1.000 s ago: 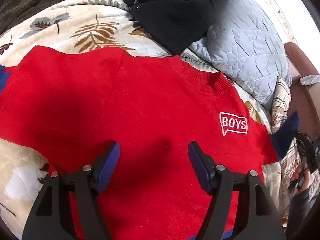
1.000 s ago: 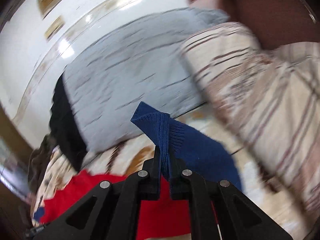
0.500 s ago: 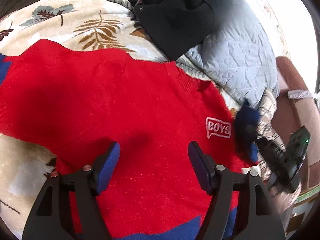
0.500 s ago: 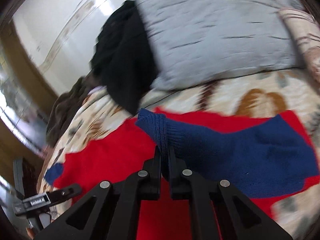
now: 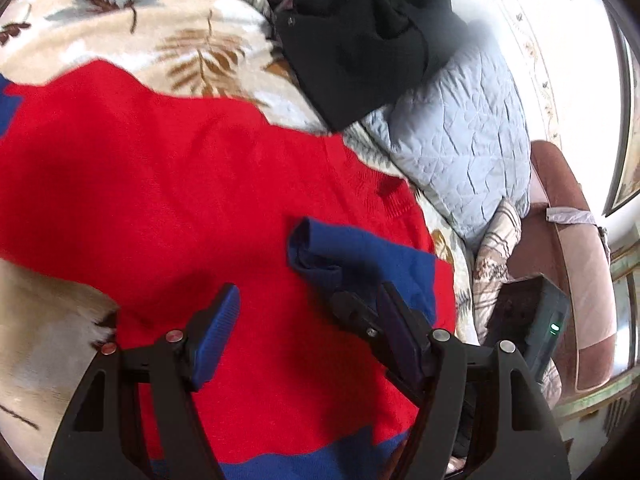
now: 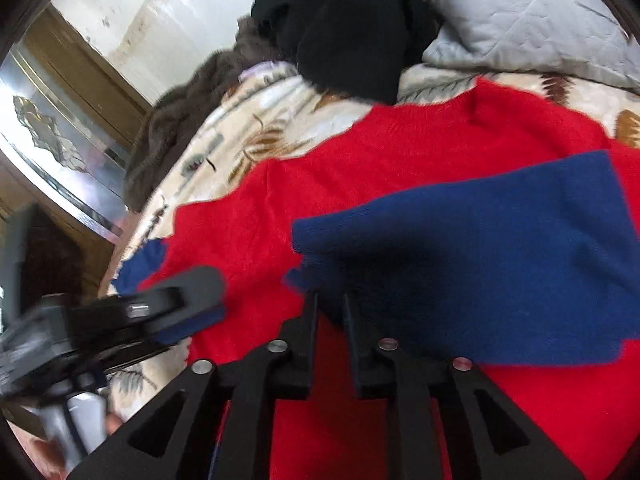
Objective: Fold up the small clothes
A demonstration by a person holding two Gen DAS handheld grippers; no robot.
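Note:
A small red sweater [image 5: 192, 184] with navy cuffs and hem lies flat on a leaf-print blanket [image 5: 132, 20]; it also shows in the right wrist view [image 6: 400, 160]. Its right sleeve, ending in a navy cuff [image 5: 356, 252], is folded across the chest. My right gripper [image 6: 330, 300] has its jaws a little apart at the navy cuff [image 6: 480, 260], which lies on the red body; it also shows in the left wrist view [image 5: 356, 312]. My left gripper [image 5: 304, 320] is open and empty above the sweater's lower body.
A black garment [image 5: 360, 32] and a grey quilted pillow [image 5: 460, 140] lie beyond the sweater's collar. A plaid cushion [image 5: 496, 248] and a brown headboard [image 5: 568, 240] are at the right. A dark furry throw [image 6: 192, 112] lies at the far side.
My right gripper carried the navy-cuffed sleeve from the right side over onto the red chest, covering the BOYS logo, and its jaws have parted. The left gripper stayed open over the sweater.

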